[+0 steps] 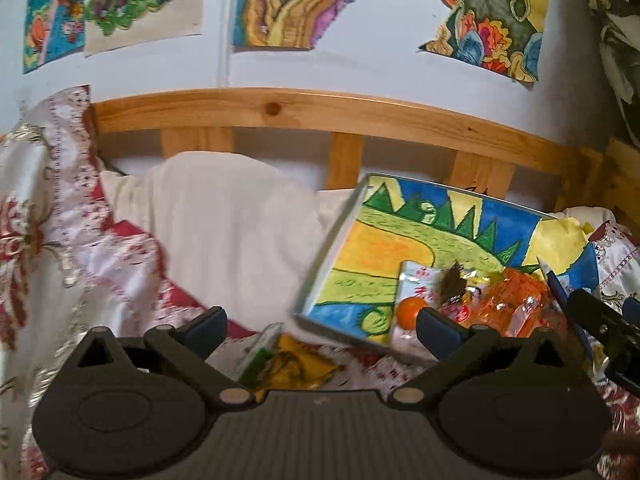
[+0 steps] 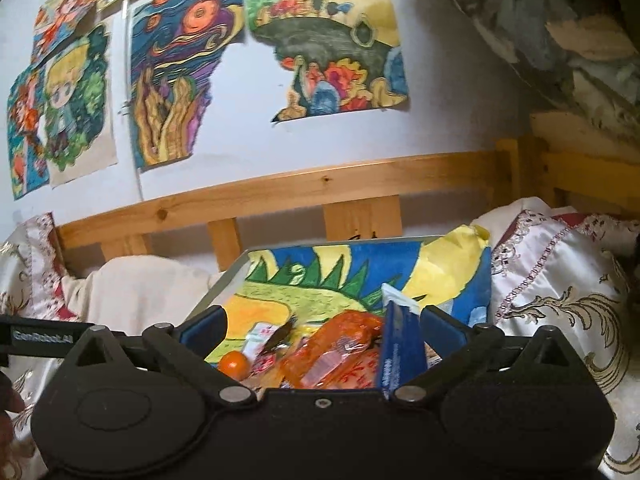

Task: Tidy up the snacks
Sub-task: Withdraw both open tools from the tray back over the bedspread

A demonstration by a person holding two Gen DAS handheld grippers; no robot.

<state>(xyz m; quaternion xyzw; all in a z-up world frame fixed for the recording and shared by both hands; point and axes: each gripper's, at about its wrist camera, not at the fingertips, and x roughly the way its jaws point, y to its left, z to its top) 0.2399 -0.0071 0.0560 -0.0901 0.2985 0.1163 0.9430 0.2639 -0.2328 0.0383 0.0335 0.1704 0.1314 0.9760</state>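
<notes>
Nearest in the left wrist view, the left gripper has its jaws spread wide with nothing between them, over a yellow and green snack packet lying on the embroidered red-and-white bedspread. The right gripper also has its jaws wide apart; a blue packet stands upright against its right finger, and whether it is gripped cannot be told. Just beyond lies a flat tray lined with a bright painted drawing, holding the snack pile: an orange, an orange-wrapped pack and a white sachet. A cream pillow lies left of the tray. Behind runs the pine bed rail, then a white wall bearing 4 or more coloured drawings.
</notes>
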